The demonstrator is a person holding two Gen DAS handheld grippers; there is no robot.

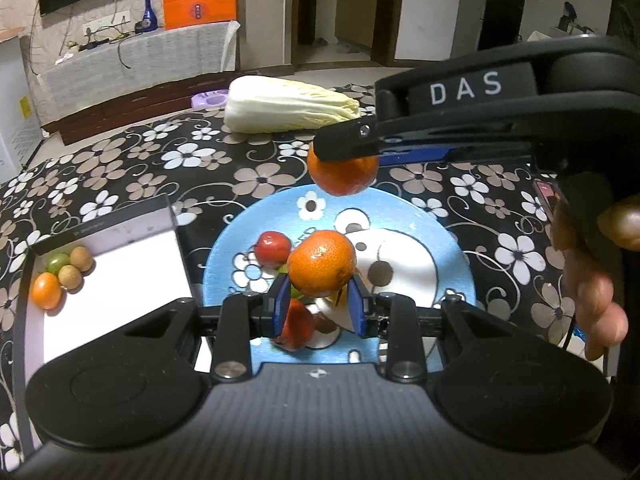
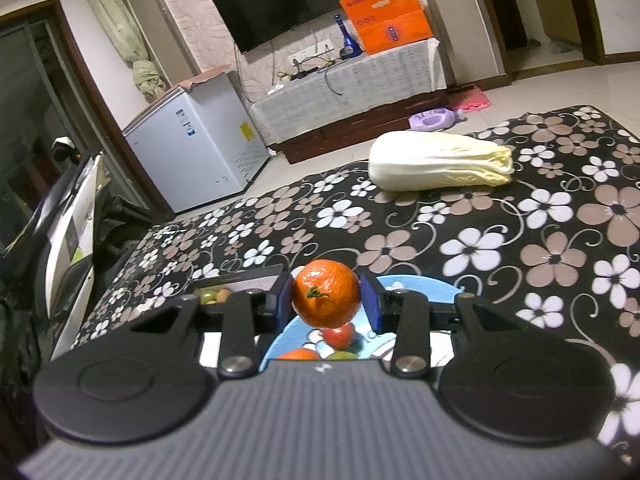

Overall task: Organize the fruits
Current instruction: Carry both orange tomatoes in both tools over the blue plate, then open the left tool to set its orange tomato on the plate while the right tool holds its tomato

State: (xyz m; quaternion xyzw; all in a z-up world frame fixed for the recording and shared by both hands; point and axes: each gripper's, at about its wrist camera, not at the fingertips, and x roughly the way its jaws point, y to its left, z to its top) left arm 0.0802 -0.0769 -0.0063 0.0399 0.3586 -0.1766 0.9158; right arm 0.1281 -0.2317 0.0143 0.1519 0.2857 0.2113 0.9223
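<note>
Mandarins fill both grippers: the left gripper (image 1: 320,306) clamps one mandarin (image 1: 321,263) above the blue plate (image 1: 452,276), while the right gripper (image 2: 329,300) grips another mandarin (image 2: 326,299) at the plate's twelve o'clock edge.

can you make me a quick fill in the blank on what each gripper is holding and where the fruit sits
1. The left gripper and the right gripper each hold an ____ fruit.
2. Both held fruits hang above the ____ plate.
3. The white tray already holds ____ small fruits in its corner.
4. The big pale vegetable at the back is a ____.

Missing words: orange; blue; four; cabbage
</note>
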